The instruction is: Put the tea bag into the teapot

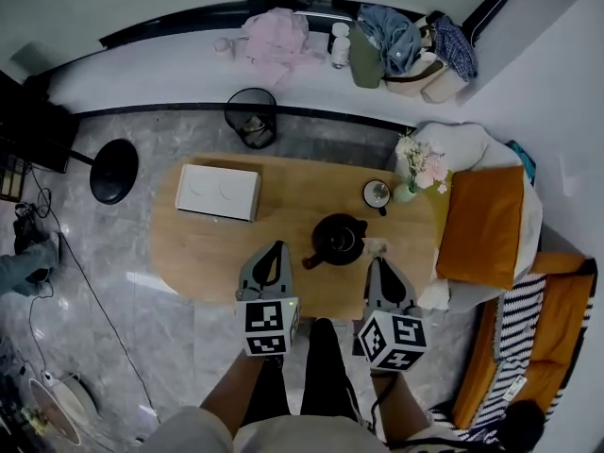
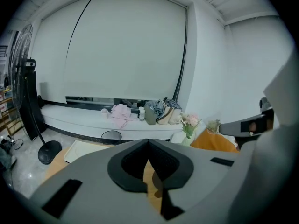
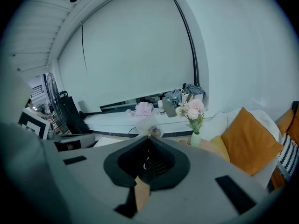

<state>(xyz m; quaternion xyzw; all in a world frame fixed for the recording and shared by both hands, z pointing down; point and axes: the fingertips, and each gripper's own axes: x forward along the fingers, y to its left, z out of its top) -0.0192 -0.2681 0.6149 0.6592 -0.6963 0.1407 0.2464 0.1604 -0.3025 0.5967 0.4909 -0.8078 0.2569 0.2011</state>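
Observation:
A black teapot (image 1: 338, 239) with its lid on stands on the oval wooden table (image 1: 208, 253), right of centre. My right gripper (image 1: 376, 260) hovers just right of the teapot. It is shut on a pale, translucent tea bag (image 3: 149, 125) that sticks up past its tips (image 3: 149, 137). In the head view the tea bag (image 1: 377, 246) shows as a small pale patch beside the pot. Just left of the teapot's spout, my left gripper (image 1: 275, 246) is shut, with nothing between its tips (image 2: 148, 140).
A white box (image 1: 219, 191) lies at the table's back left. A cup (image 1: 377, 193) and a vase of flowers (image 1: 415, 173) stand behind the teapot. To the right is a sofa with an orange cushion (image 1: 483, 225); behind the table stands a black bin (image 1: 251, 116).

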